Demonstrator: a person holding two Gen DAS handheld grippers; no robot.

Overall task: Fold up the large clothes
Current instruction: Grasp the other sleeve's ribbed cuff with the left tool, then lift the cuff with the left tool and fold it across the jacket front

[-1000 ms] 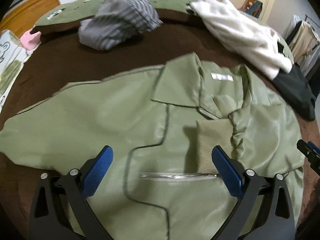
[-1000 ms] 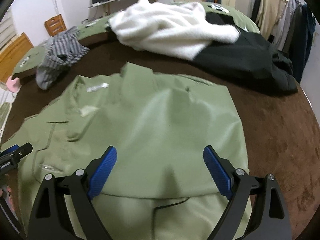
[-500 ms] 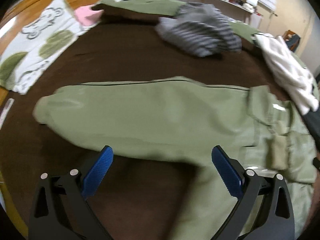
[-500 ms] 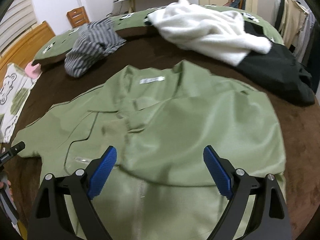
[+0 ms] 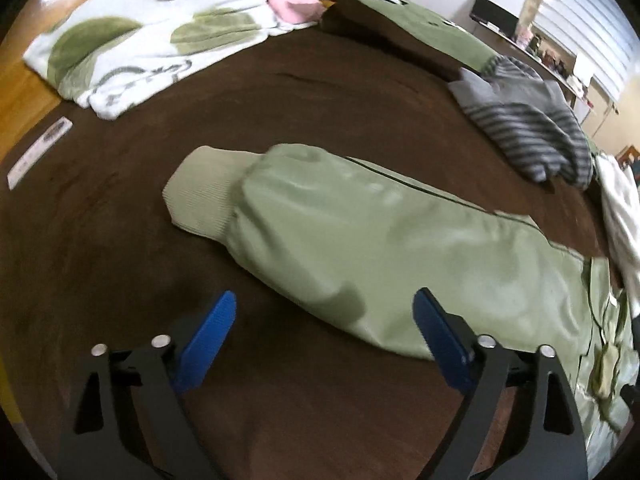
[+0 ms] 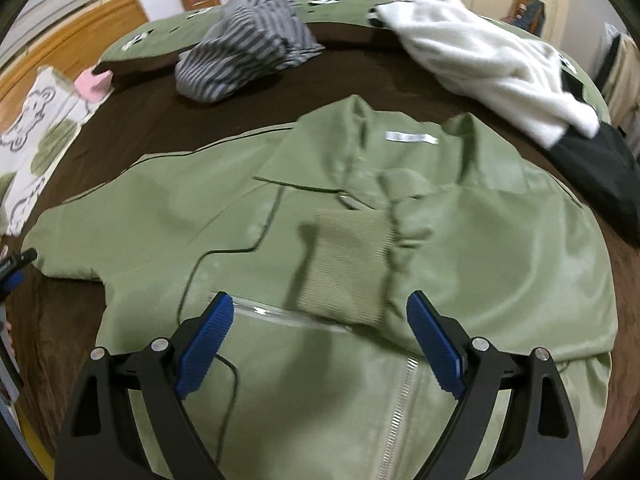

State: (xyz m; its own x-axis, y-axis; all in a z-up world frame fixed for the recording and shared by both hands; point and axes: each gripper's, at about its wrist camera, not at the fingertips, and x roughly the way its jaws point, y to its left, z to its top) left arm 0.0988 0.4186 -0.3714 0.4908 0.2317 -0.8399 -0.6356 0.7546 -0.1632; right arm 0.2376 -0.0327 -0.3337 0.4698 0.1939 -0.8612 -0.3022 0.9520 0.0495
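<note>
Green jacket (image 6: 460, 240) lay flat on the brown bed (image 5: 120, 240) — my left jaws gaped near its sleeve (image 5: 320, 232), right jaws gaped above its front.

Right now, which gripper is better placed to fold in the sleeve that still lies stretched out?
Left. The left gripper is open, facing the outstretched sleeve near its cuff. The right gripper hovers over the already folded sleeve.

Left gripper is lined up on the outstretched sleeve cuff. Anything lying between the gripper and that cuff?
No. In the left wrist view only bare brown bedcover lies between the open left gripper and the ribbed cuff; the sleeve runs off to the right.
</note>
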